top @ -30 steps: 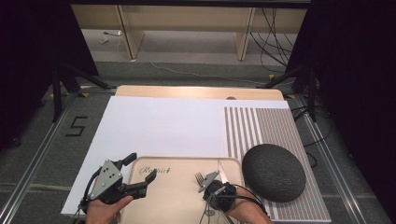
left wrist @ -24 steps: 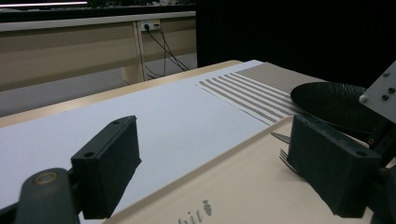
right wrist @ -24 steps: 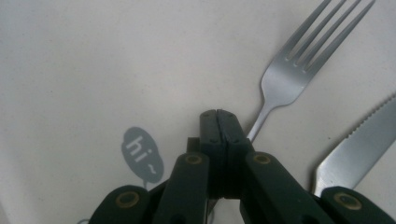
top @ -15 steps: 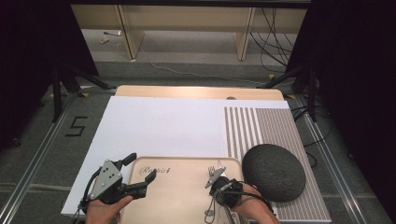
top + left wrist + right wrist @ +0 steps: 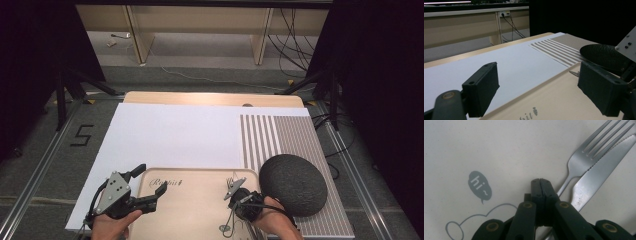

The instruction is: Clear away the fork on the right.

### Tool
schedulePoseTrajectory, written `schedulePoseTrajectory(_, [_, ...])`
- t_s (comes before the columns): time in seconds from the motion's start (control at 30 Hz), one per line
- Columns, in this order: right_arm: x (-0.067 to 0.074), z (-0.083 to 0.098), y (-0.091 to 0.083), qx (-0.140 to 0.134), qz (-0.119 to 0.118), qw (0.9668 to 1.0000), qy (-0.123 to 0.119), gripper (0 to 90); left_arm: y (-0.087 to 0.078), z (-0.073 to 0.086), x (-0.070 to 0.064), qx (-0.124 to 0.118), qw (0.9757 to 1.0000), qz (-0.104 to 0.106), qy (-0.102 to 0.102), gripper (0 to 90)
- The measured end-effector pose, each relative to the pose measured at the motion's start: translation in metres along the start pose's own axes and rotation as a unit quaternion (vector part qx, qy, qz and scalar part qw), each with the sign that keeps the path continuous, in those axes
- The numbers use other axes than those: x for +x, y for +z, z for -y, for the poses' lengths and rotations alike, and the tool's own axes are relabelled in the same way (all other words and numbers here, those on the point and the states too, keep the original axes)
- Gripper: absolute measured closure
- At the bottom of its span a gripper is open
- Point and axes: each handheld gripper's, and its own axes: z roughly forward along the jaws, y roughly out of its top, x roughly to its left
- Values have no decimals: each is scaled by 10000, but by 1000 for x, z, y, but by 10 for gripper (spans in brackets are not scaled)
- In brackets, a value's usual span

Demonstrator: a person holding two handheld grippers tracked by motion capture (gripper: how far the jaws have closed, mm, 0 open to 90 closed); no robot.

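- The right claw (image 5: 235,191) hangs over the right part of the beige tray (image 5: 195,220), near the person's edge of the bench (image 5: 210,98); its jaws are pressed together with nothing between the tips
- A fork (image 5: 584,160) and a knife (image 5: 604,167) lie side by side on the tray, touching along their edges; in the right gripper view both handles run in beneath the claw, so whether it touches them I cannot tell
- The left claw (image 5: 145,187) stands with jaws wide apart and empty, straddling the tray's left rim
- A dark round bowl (image 5: 292,184) sits on the striped mat (image 5: 280,140), just beside the tray's right edge
- A white sheet (image 5: 170,135) covers the bench to the left of the mat
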Motion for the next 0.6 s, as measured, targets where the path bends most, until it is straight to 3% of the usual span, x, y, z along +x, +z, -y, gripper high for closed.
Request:
schedulePoseTrajectory(0.3, [-2, 1, 0, -29, -67, 10000, 28, 896, 0, 0, 0, 10, 10000, 5, 8, 163])
schedulePoseTrajectory(0.47, [-5, 1, -5, -279, -275, 9991, 165, 719, 1, 0, 0, 13, 10000, 7, -6, 163])
schedulePoseTrajectory(0.6, [-10, 1, -13, -622, -390, 9967, 353, 633, 0, 0, 0, 6, 10000, 7, 10, 163])
